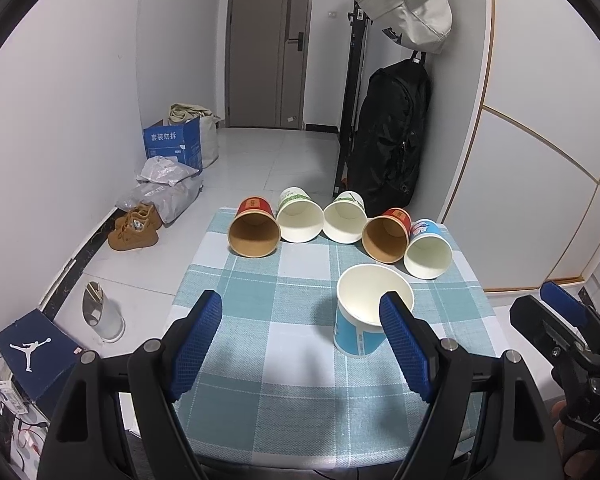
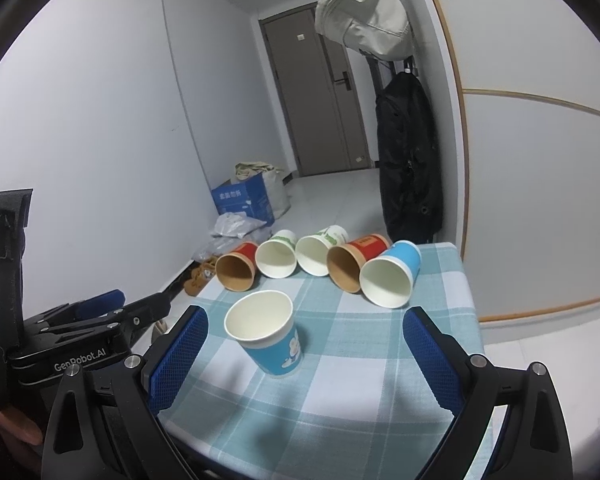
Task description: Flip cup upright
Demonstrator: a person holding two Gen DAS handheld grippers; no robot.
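A blue paper cup [image 1: 360, 312] [image 2: 270, 332] stands upright on the checked tablecloth [image 1: 268, 380] [image 2: 340, 400]. Behind it several cups lie on their sides with mouths facing me: a red cup [image 1: 254, 226] [image 2: 236, 268], two white-green cups [image 1: 300, 220] [image 1: 346, 218], another red cup [image 1: 388, 234] [image 2: 352, 264] and a blue cup [image 1: 428, 248] [image 2: 392, 278]. My left gripper [image 1: 300, 340] is open and empty, near the upright cup, its right finger overlapping the rim. My right gripper [image 2: 304, 356] is open and empty, just short of the upright cup.
The small table's edges are close on all sides. On the floor left lie brown shoes [image 1: 134, 228], plastic bags [image 1: 168, 188], a blue carton [image 1: 174, 146] and a shoe box [image 1: 32, 352]. A black backpack [image 1: 388, 140] and a beige bag [image 1: 408, 4] hang at right.
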